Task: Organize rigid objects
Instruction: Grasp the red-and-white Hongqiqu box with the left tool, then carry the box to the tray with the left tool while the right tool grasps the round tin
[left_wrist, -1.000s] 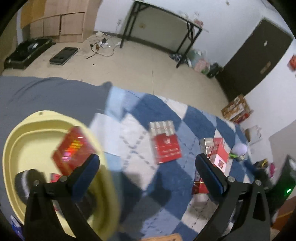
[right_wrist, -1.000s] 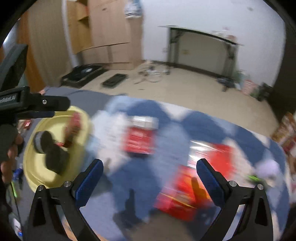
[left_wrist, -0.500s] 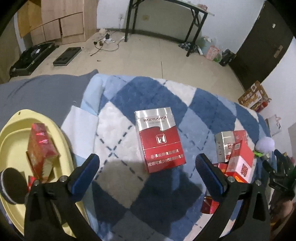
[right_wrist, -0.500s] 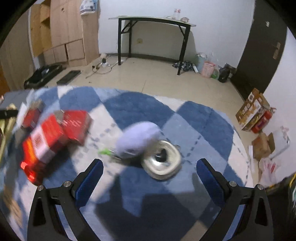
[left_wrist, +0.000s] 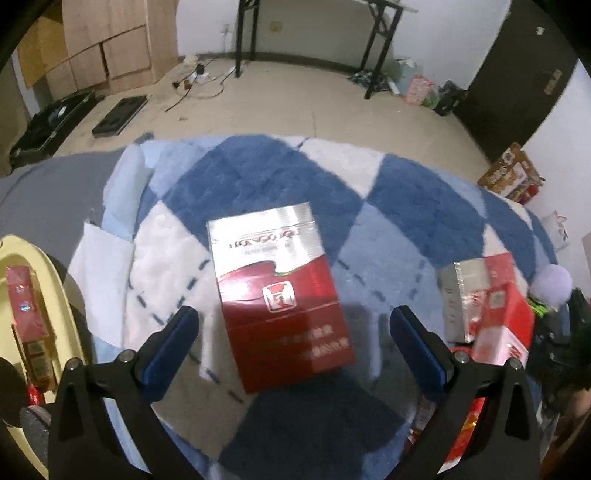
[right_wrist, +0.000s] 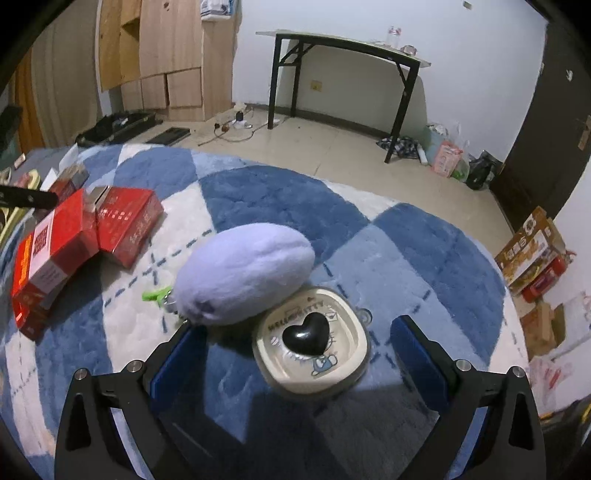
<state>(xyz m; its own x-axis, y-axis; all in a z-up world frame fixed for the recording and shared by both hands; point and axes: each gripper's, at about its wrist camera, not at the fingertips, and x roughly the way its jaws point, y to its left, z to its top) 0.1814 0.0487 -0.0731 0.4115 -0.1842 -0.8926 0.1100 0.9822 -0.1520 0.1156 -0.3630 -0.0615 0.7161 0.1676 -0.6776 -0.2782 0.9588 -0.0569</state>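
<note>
Left gripper (left_wrist: 293, 334): you closed in on red pack (left_wrist: 280, 297), jaws apart | right gripper (right_wrist: 291, 345): swung onto round tin (right_wrist: 312, 341), jaws apart | both grasps pending

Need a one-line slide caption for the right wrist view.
Open right gripper poised over a heart-topped tin beside a purple plush toy on a blue checked blanket.
</note>
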